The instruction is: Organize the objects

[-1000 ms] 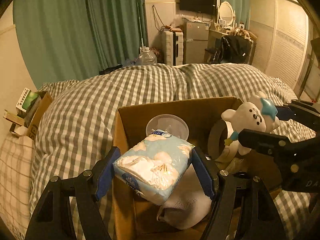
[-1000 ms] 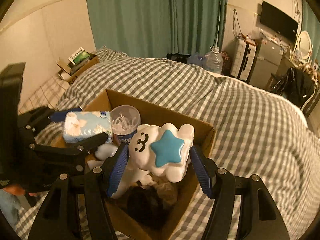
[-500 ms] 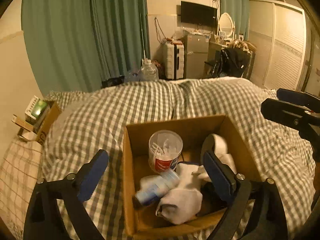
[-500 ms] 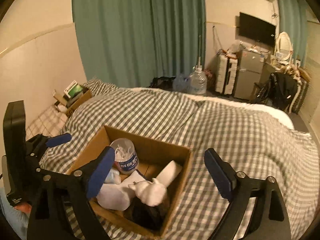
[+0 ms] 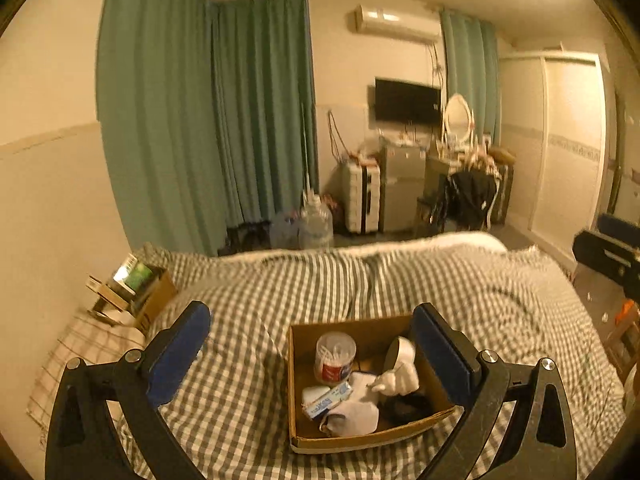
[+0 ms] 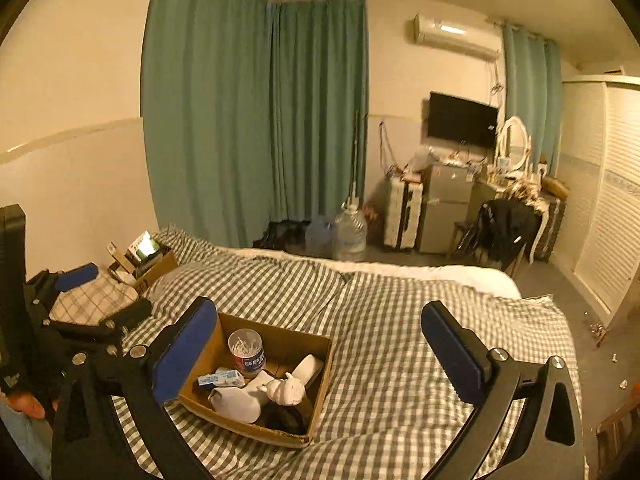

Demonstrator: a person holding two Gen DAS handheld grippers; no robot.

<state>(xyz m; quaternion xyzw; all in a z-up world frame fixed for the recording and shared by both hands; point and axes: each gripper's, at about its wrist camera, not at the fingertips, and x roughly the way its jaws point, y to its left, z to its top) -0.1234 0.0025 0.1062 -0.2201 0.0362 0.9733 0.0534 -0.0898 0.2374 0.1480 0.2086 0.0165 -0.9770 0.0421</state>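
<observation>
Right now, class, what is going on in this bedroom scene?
A person holds two gripping tools above a bed with a checked cover. Both the left tool and the right tool are open and hold nothing. The cardboard box on the bed holds a cotton swab jar, a tissue pack and a white plush toy, among other things. Nothing is being handled.

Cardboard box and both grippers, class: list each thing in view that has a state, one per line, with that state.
cardboard box: open-topped, holding items
cotton swab jar: upright in box
tissue pack: lying flat in box
plush toy: lying in box
left gripper: open, holding nothing
right gripper: open, holding nothing
curtains: drawn shut
</observation>
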